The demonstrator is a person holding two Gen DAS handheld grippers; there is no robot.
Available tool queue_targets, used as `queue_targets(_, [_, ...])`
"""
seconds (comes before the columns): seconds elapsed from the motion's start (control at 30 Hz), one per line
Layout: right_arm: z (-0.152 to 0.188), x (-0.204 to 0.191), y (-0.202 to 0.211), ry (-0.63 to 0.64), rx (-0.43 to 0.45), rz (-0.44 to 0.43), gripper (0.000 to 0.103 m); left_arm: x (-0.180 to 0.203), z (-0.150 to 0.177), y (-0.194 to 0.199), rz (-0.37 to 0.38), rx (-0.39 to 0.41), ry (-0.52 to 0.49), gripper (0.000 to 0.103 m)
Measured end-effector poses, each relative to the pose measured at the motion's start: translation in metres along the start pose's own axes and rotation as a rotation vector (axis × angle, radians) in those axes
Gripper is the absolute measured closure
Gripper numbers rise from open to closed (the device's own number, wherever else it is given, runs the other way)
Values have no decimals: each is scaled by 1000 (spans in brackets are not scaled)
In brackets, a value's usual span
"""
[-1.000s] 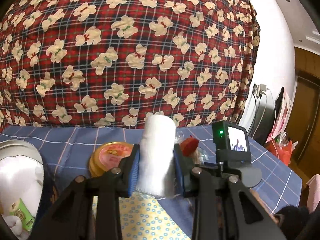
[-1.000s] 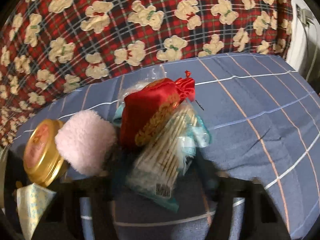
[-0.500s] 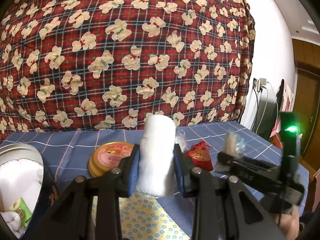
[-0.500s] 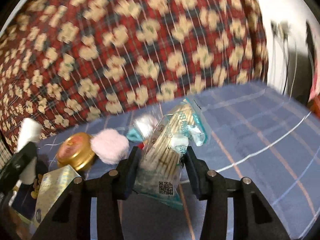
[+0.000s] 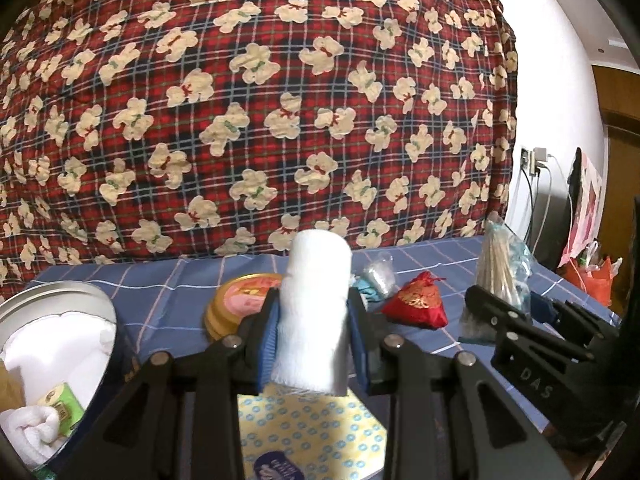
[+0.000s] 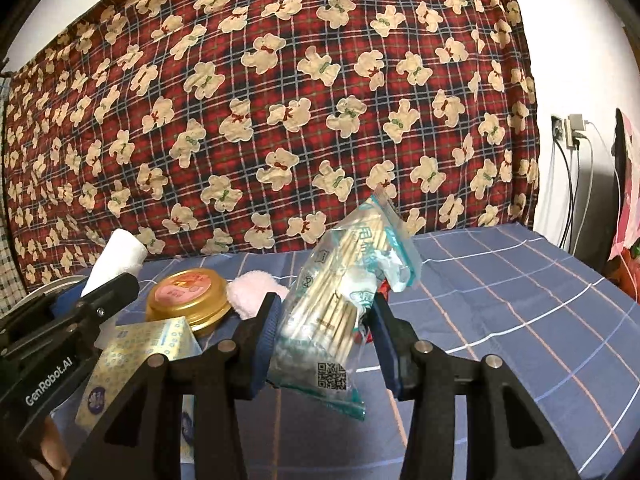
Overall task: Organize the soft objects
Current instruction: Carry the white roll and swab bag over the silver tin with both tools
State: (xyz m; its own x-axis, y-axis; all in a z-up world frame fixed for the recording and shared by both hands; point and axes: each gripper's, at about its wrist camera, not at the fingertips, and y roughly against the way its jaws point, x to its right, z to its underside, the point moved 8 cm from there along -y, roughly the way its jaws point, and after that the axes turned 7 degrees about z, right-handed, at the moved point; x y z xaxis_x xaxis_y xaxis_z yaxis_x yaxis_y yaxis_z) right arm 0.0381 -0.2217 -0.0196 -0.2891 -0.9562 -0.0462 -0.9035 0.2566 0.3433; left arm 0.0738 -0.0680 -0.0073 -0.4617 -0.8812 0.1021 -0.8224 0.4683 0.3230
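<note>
Currently both fingers pinch loads: left gripper [image 5: 313,340] a gauze roll [image 5: 314,312], right gripper [image 6: 326,344] a swab bag [image 6: 344,300]. Next, judged: deposit into the tin [image 5: 102,300] left of the roll.

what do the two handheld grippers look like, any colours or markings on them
Both the left gripper and right gripper are matte black linkage frames with silver rivets at the joints and blue ribbed pads inside the fingers. White lettering marks their sides: GenRobot.AI on the left, DAS on the right. No cables or sleeves show.

"GenRobot.AI" stands in white on the left gripper [image 6: 110,288] at lower left of the right-wrist view; "DAS" is embossed on the right gripper [image 5: 500,312] at lower right of the left-wrist view.
</note>
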Motion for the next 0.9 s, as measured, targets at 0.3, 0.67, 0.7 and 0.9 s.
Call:
queue_targets(0.3, [4, -19, 22, 39, 56, -11, 55, -14, 4, 13, -23, 7, 12, 73])
queue_targets(0.67, [5, -64, 38, 75, 66, -97, 55, -39, 9, 37, -45, 10, 60, 73])
queue_targets(0.7, [3, -68, 40, 79, 70, -103, 55, -41, 9, 39, -45, 10, 64, 73])
queue_targets(0.9, [-7, -95, 55, 107, 92, -158, 55, -54, 4, 55, -45, 23, 89, 73])
